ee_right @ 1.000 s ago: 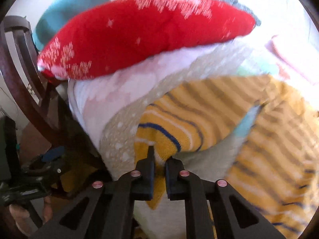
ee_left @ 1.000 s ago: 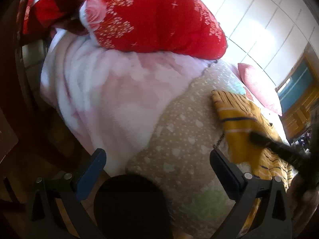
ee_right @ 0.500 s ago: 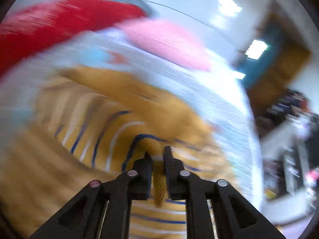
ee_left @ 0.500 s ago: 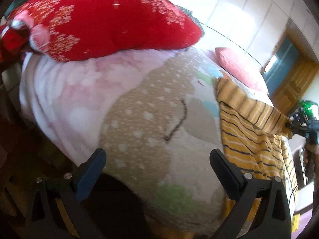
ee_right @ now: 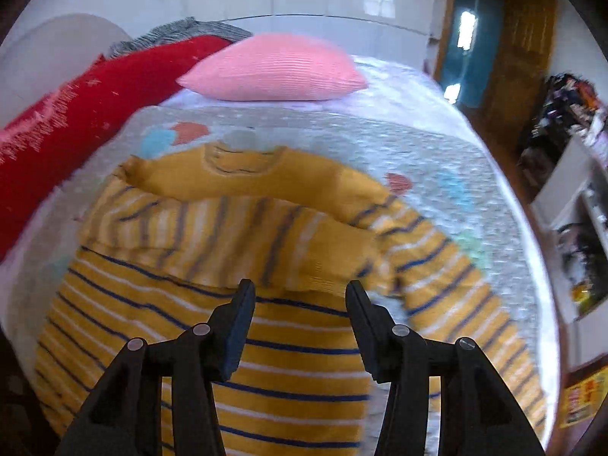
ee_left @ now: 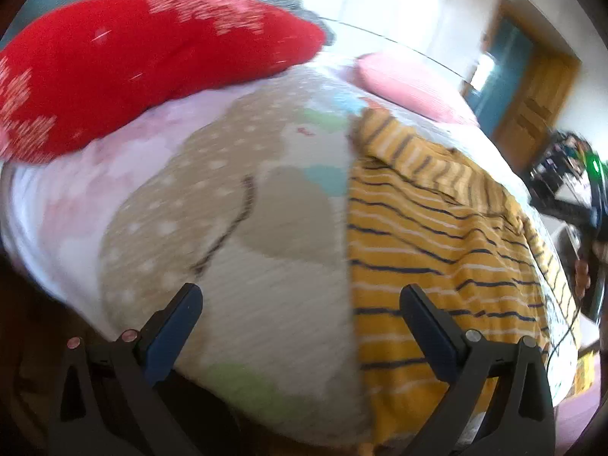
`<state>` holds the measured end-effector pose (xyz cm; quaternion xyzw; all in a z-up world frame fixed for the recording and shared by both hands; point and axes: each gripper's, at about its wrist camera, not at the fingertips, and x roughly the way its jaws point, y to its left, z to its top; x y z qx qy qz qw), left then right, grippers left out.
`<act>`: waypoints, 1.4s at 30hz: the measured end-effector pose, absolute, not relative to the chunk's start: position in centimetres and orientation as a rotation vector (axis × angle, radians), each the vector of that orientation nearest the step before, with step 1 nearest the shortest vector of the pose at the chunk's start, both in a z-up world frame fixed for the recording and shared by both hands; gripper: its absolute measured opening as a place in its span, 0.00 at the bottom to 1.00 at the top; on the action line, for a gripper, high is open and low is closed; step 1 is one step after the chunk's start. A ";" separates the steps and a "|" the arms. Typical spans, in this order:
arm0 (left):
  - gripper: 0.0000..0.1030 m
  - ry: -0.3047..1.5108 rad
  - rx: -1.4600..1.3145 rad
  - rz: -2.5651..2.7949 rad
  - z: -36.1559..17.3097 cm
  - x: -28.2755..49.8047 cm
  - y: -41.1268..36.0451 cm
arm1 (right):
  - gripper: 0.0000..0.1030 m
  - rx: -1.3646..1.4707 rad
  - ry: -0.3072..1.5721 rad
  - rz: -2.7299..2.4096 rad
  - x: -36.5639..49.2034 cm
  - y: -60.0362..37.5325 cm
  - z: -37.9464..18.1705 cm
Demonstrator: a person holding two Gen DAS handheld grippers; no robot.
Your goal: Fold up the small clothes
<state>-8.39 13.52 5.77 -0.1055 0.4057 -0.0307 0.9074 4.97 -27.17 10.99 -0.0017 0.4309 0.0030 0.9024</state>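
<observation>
Apparently striped sweater (ee_right: 296, 345) beneath parted fingers (ee_right: 243, 304)

My right gripper (ee_right: 300, 296) has just been opening, and nothing is between its jaws. Under it lies a yellow striped sweater (ee_right: 266, 342) on the bed (ee_right: 437, 159), one sleeve (ee_right: 228, 239) folded across. Far off sit a pink pillow (ee_right: 273, 72) and, left, a red blanket (ee_right: 76, 114).

The bed (ee_right: 437, 159) carries a quilted cover with coloured patches. A yellow striped sweater (ee_right: 266, 342) lies flat on it, one sleeve folded across the chest. A pink pillow (ee_right: 277, 70) and a red blanket (ee_right: 87, 114), possibly bunched, rest alongside.
</observation>
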 end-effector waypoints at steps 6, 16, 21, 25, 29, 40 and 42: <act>1.00 0.782 -0.138 -0.173 5.1 -4.8 8.5 | 0.52 0.112 0.926 0.218 9.8 -21.9 10.5; 1.00 0.736 -0.086 -0.287 2.1 1.2 4.9 | 0.52 0.067 1.030 0.374 23.2 -9.3 7.6; 1.00 0.735 -0.219 -0.345 1.4 1.4 6.9 | 0.20 -0.019 1.211 0.455 28.4 -4.2 3.4; 1.00 0.747 -0.286 -0.365 1.2 1.7 7.7 | 0.07 -0.155 1.164 0.415 29.8 -1.2 3.3; 1.00 0.738 -0.276 -0.369 1.0 1.3 7.4 | 0.09 -0.264 1.099 0.300 31.6 0.9 2.7; 1.00 0.741 -0.259 -0.359 0.9 0.9 7.1 | 0.53 -0.164 0.988 0.225 22.0 -9.9 15.2; 1.00 0.746 -0.253 -0.354 0.8 1.1 7.1 | 0.55 -0.106 0.990 0.162 19.4 -14.8 16.6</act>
